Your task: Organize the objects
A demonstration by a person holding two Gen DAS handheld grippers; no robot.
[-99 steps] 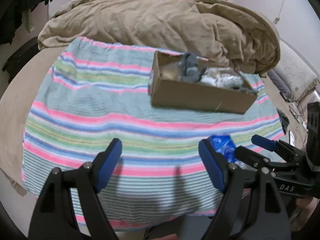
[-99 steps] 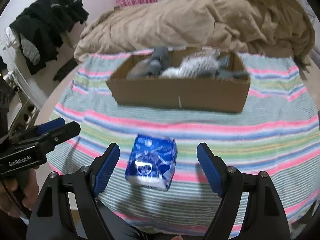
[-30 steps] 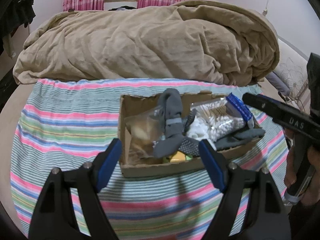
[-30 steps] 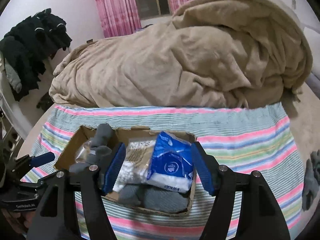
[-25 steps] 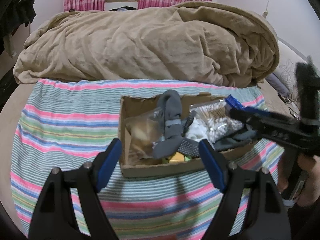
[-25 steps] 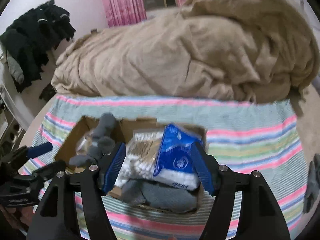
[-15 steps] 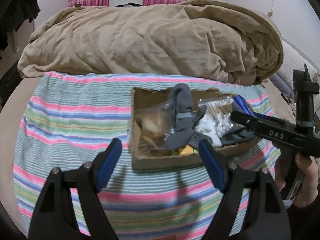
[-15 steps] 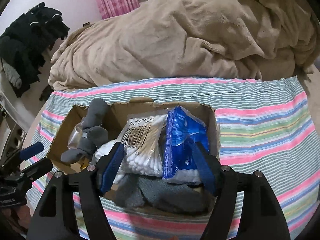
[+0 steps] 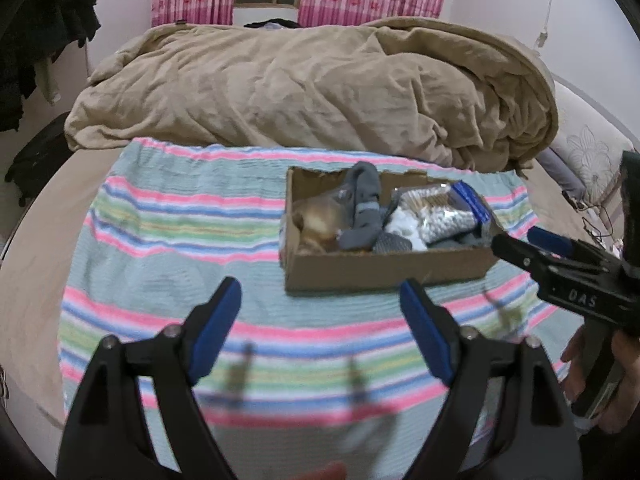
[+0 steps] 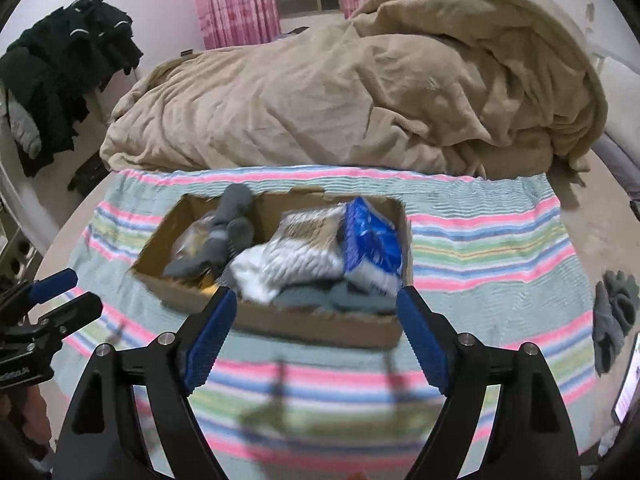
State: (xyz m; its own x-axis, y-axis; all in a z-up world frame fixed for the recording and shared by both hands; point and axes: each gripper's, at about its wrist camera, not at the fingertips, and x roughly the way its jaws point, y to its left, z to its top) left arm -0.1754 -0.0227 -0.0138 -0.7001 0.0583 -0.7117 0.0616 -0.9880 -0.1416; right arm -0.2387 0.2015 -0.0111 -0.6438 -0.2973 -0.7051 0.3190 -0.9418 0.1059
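Observation:
A cardboard box (image 9: 384, 270) (image 10: 320, 324) sits on the striped towel (image 9: 180, 232). It holds a blue tissue packet (image 10: 370, 240) (image 9: 472, 200) at its right end, a bag of cotton swabs (image 10: 308, 240) (image 9: 436, 212), grey socks (image 9: 362, 208) (image 10: 232, 224) and a clear bag (image 9: 316, 220). My left gripper (image 9: 320, 312) is open and empty over the towel, in front of the box. My right gripper (image 10: 314, 320) is open and empty, just in front of the box; it also shows in the left wrist view (image 9: 532, 248).
A heaped tan blanket (image 9: 312, 84) (image 10: 360, 92) lies behind the towel. Dark clothes (image 10: 60, 64) hang at the left. Grey gloves (image 10: 614, 316) and a phone (image 10: 628, 384) lie at the bed's right edge.
My right gripper carried the blue packet from the towel into the box, let go and pulled back open. My left gripper drew back from the box.

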